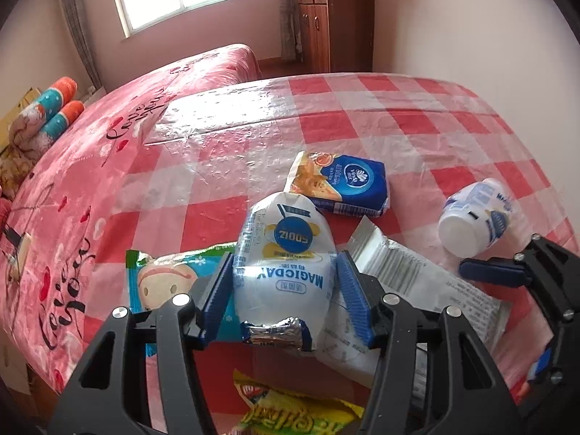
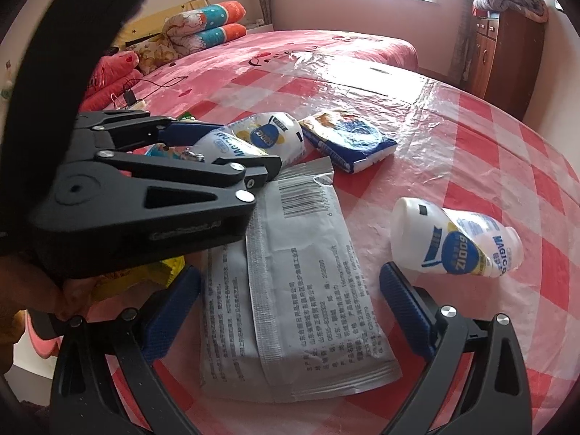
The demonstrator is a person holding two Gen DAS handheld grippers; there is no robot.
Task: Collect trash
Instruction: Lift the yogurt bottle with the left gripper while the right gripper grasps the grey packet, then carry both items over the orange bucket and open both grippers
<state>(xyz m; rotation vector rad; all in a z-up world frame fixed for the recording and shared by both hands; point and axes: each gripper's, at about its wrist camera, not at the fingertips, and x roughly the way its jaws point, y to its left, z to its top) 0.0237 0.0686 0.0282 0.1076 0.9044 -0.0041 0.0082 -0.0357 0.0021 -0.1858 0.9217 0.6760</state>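
Left fingers (image 1: 284, 286): closed on the squashed white bottle (image 1: 282, 253), blue pads pressing both its flanks; foil-sealed mouth toward the camera.
Right fingers (image 2: 290, 315): wide apart, holding nothing, straddling the near end of the grey printed wrapper (image 2: 290, 290).
Landmark: grey printed wrapper, flat on the checked tabletop (image 2: 507, 145).
Squashed white bottle: at the wrapper's far left corner, on its side.
Second white bottle (image 2: 456, 243): right of the wrapper, lying down, just beyond the right fingers' outer pad.
Blue tissue pack (image 2: 348, 141): past the wrapper's far end, beside the squashed bottle.
Yellow packet (image 1: 297, 413): left of the wrapper, under the left fingers.
Cartoon-face packet (image 1: 163, 282): farther left still.
Bed (image 1: 72, 181): behind the tabletop.
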